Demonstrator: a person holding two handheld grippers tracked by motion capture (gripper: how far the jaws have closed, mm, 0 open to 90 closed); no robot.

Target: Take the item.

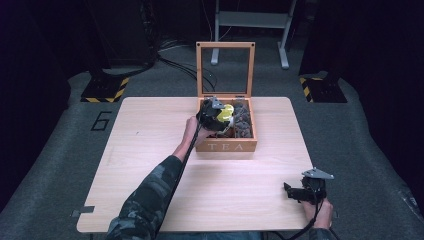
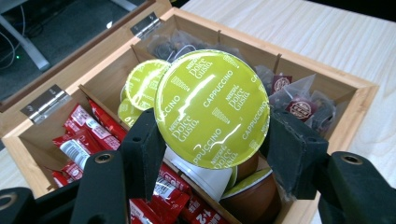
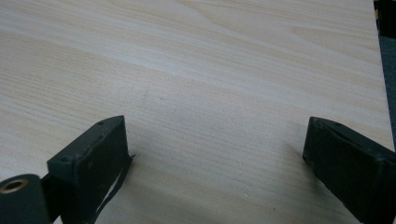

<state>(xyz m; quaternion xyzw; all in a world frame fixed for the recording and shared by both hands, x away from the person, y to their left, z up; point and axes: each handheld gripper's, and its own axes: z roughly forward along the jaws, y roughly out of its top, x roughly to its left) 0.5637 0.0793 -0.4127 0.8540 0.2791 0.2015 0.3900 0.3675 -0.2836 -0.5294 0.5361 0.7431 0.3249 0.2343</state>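
Holding one cappuccino capsule [image 2: 212, 108] clamped between its jaws above the tea box [image 1: 227, 146] at the table's [image 1: 150, 150] far edge, foil lid facing the camera, left gripper [image 2: 212, 140]; two more green-lidded capsules below; right gripper [image 3: 215, 140], near-right corner, jaws wide, empty.

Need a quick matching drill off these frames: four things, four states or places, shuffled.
1. coffee pod
2. red sachets
3. right gripper
4. box lid

a. standing upright, open
b. clamped by the left gripper
c. open, low over bare table
d. lying in a box compartment

Pairs: 1-b, 2-d, 3-c, 4-a
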